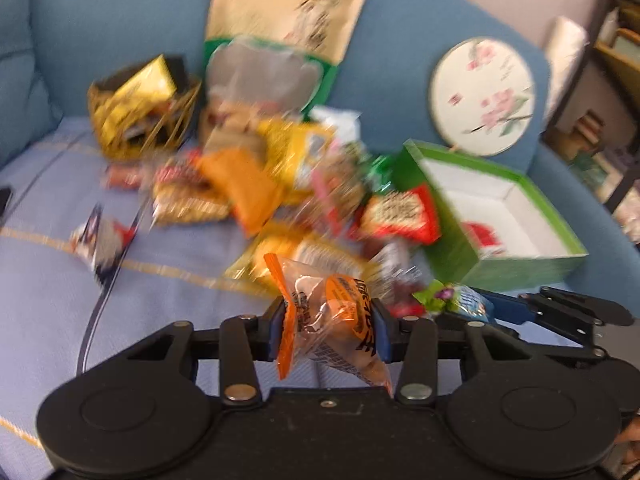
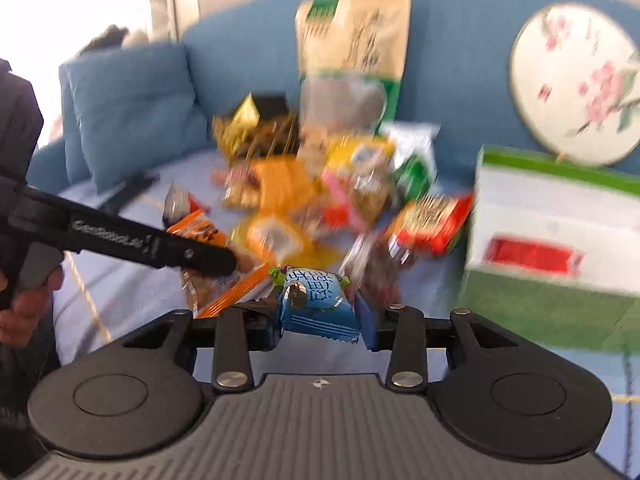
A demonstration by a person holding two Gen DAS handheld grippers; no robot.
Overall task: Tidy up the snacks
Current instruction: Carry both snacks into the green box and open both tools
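My left gripper [image 1: 330,330] is shut on an orange and clear snack packet [image 1: 332,316], held above the blue sofa seat. My right gripper [image 2: 320,320] is shut on a small blue snack packet [image 2: 316,304]; the same blue packet [image 1: 466,300] and the right gripper's fingers [image 1: 560,308] show at the right in the left wrist view. The left gripper's arm [image 2: 120,240] and its orange packet [image 2: 196,230] cross the left of the right wrist view. Beyond both lies a blurred pile of mixed snack packets [image 1: 288,184] [image 2: 320,200].
An open green box [image 1: 500,216] [image 2: 556,240] with a white inside and a red packet stands right of the pile. A gold wire basket [image 1: 140,108] with packets sits back left. A tall beige bag [image 1: 288,8] and a round flowered fan [image 1: 482,96] lean on the sofa back. A person's hand [image 2: 24,308] shows at left.
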